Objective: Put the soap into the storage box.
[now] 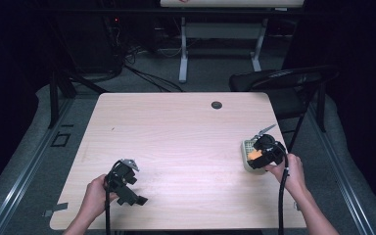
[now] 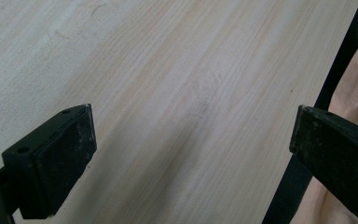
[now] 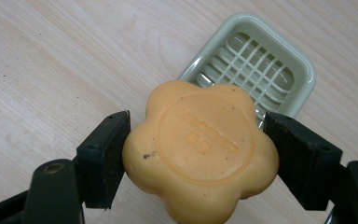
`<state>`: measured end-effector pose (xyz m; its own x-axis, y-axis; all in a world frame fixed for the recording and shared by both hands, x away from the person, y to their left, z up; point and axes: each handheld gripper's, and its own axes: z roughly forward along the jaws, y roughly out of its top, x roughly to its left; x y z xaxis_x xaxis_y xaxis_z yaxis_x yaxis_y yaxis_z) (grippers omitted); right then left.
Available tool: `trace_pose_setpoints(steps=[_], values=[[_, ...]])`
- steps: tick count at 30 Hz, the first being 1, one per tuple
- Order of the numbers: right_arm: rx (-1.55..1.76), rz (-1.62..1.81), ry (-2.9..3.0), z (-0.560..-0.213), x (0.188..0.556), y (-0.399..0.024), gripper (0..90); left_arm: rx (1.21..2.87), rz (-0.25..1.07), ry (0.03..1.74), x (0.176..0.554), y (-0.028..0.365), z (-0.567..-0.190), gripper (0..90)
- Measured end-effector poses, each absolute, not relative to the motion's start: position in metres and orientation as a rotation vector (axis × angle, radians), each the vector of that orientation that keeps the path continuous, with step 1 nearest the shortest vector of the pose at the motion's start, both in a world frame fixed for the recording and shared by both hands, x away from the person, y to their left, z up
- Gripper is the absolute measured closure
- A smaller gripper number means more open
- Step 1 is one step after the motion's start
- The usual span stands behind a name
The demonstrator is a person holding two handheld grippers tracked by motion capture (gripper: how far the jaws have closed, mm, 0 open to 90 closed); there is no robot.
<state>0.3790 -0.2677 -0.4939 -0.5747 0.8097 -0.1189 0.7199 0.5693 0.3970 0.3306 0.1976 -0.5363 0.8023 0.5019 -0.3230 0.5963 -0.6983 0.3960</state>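
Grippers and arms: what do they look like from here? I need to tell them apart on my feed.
Both are black. The left gripper carries a grey three-cornered plate on top, and its fingers are blocky with flat, scuffed pads. The right gripper has a similar grey plate. A black cable trails from each. The forearms are bare, no sleeves.

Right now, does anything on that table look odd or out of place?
Nothing looks spilled or broken. The flower-shaped orange soap is out of its pale green soap dish, clamped in the right gripper above the dish's near edge, and has a few dark specks. The left gripper is open over bare table.
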Motion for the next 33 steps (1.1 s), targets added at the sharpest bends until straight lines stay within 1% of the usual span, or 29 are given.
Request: trace_pose_setpoints(steps=[33], values=[[1.308, 0.493, 2.464, -0.498, 0.399, -0.269, 24.9, 2.499, -0.259, 0.822, 0.331, 0.197, -0.537, 0.6]])
